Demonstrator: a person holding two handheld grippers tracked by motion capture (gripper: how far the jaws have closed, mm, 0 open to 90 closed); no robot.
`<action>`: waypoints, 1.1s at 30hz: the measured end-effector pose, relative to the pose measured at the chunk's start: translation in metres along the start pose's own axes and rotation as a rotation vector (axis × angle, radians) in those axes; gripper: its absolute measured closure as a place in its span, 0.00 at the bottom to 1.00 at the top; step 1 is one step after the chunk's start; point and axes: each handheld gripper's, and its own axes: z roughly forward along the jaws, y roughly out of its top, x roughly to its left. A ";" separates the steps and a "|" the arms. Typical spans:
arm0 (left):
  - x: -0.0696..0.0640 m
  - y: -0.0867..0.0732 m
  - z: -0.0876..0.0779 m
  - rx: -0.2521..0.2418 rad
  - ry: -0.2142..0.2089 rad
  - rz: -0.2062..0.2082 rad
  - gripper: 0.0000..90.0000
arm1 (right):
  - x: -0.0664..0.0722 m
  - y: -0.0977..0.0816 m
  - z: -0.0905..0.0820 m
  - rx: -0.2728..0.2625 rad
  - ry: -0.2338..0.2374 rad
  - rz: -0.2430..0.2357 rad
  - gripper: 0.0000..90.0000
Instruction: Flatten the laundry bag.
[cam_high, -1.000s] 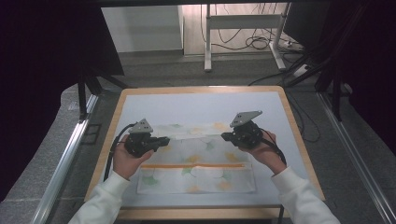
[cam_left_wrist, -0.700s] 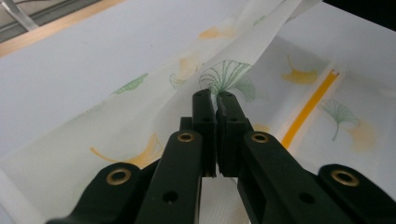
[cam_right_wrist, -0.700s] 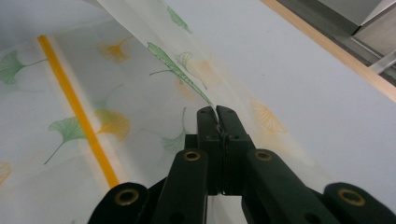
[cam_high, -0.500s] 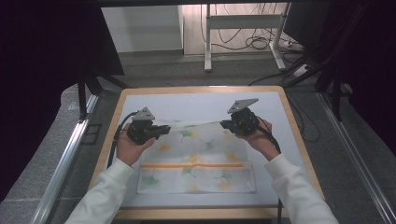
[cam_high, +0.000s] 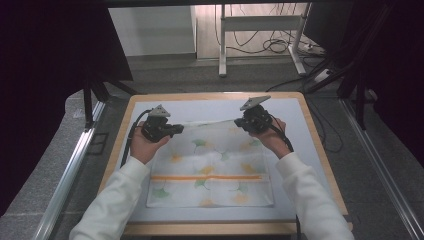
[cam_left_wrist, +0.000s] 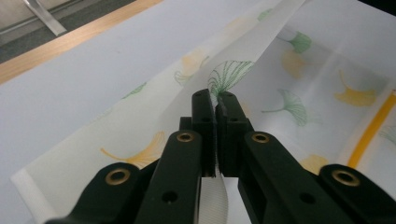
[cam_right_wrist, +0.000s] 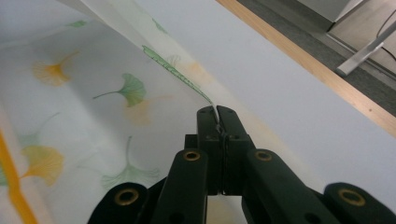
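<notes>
A white cloth (cam_high: 210, 170) printed with green and yellow ginkgo leaves and an orange stripe lies on the white mat (cam_high: 200, 107) of the table. My left gripper (cam_high: 176, 129) is shut on the cloth's far left edge, my right gripper (cam_high: 239, 123) on its far right edge. Both hold that edge slightly raised, stretched between them. In the left gripper view the jaws (cam_left_wrist: 215, 100) pinch the cloth (cam_left_wrist: 243, 60) with the fabric running out behind them. In the right gripper view the jaws (cam_right_wrist: 216, 113) clamp a thin fold of the cloth (cam_right_wrist: 116, 88).
The mat sits in a wooden-rimmed table (cam_high: 320, 150). Bare mat lies beyond the cloth's far edge. A metal rail (cam_high: 70, 165) runs along the left, and dark stands and cables (cam_high: 280, 45) are on the floor behind.
Both grippers have moved away from the person toward the far side of the table, drawing the cloth's upper edge with them and spreading it out longer.
</notes>
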 end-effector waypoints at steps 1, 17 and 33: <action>0.001 0.002 0.002 -0.001 0.005 -0.001 0.97 | -0.002 0.000 0.002 -0.005 -0.004 0.004 0.98; 0.021 0.016 0.013 -0.045 0.219 -0.052 0.31 | -0.032 0.008 0.031 -0.058 -0.232 0.104 0.49; -0.042 -0.038 -0.023 -0.032 0.004 -0.008 0.32 | 0.019 -0.030 -0.010 -0.004 0.022 0.081 0.41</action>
